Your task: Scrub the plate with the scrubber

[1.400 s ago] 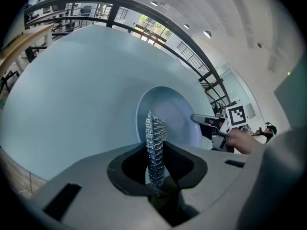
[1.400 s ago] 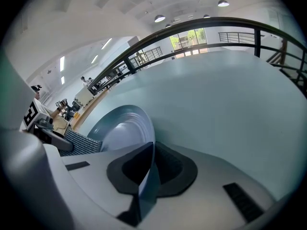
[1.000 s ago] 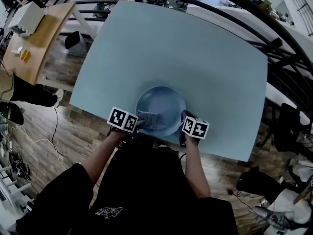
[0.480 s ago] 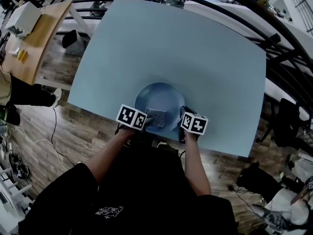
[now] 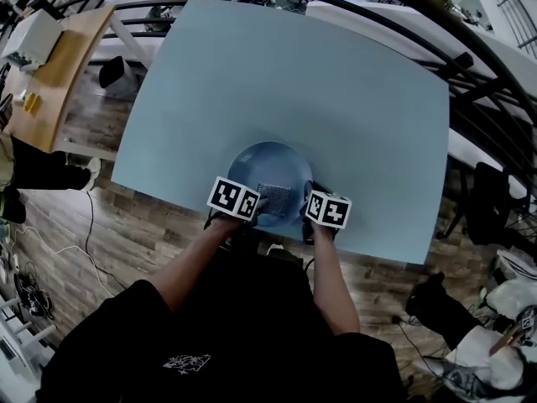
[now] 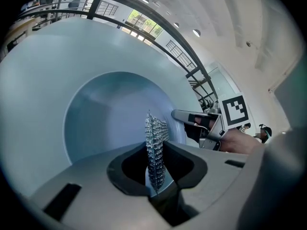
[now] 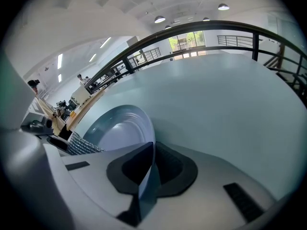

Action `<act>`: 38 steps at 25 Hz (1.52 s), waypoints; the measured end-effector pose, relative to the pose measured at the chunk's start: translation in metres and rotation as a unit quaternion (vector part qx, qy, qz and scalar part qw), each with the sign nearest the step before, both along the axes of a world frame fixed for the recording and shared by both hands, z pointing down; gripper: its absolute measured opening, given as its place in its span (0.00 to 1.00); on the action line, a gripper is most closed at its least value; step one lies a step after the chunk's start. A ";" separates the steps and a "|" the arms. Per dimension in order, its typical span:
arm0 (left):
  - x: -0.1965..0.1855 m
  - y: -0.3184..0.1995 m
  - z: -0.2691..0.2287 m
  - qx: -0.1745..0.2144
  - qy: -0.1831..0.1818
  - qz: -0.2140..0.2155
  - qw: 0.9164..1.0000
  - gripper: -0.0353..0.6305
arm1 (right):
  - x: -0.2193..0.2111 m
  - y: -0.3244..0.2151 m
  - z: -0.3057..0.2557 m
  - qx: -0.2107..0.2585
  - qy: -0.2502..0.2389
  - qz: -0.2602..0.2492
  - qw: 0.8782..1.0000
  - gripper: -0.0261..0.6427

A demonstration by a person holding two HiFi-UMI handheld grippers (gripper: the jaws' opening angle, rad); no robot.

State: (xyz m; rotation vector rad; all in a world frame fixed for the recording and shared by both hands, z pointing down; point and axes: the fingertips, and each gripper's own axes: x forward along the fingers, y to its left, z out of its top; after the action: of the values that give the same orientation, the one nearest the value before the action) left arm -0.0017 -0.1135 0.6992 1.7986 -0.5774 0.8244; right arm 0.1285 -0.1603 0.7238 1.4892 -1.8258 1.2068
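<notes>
The light blue table [image 5: 336, 99] fills the middle of the head view. The blue plate [image 5: 270, 164] lies near the table's lower edge, just above the person's two forearms.

In the left gripper view the left gripper [image 6: 156, 150] has its jaws pressed together on a steel mesh scrubber [image 6: 156, 131]. The scrubber stands edge-on between them, and its upper part sticks out over the plate's hollow. In the head view the scrubber shows as a grey, gridded patch over the lower part of the plate, between the two marker cubes. Whether it touches the plate's surface cannot be told.

The right gripper [image 7: 151, 152] is closed on the plate's rim. In the right gripper view the thin blue edge runs down between the dark pads, and the plate's pale inside spreads toward the upper left. The scrubber appears at the left edge of that view, beside the plate's far rim. In the left gripper view the right gripper sits at centre right, on the plate's edge.

A dark curved railing [image 5: 403, 2] arcs across the top of the head view. A wooden desk [image 5: 63, 65] stands at upper left. Wood plank flooring [image 5: 134, 225] shows at lower left, with a cable lying on it.
</notes>
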 end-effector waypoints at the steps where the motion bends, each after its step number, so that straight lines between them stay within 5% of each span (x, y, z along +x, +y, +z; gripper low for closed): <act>1: 0.002 -0.002 0.000 0.000 0.001 0.003 1.000 0.19 | 0.000 0.000 0.000 0.000 0.001 0.001 1.000 0.07; 21: 0.023 -0.051 0.003 0.005 -0.003 0.035 0.999 0.20 | 0.001 0.001 0.000 -0.015 0.004 0.023 1.000 0.07; 38: -0.029 -0.078 -0.002 0.016 -0.034 -0.009 0.999 0.20 | 0.009 0.007 -0.001 -0.023 0.014 0.019 0.999 0.07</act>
State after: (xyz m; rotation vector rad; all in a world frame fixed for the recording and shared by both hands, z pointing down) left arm -0.0304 -0.1920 0.6969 1.7986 -0.6524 0.8708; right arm 0.1370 -0.1534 0.7226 1.5136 -1.7467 1.2313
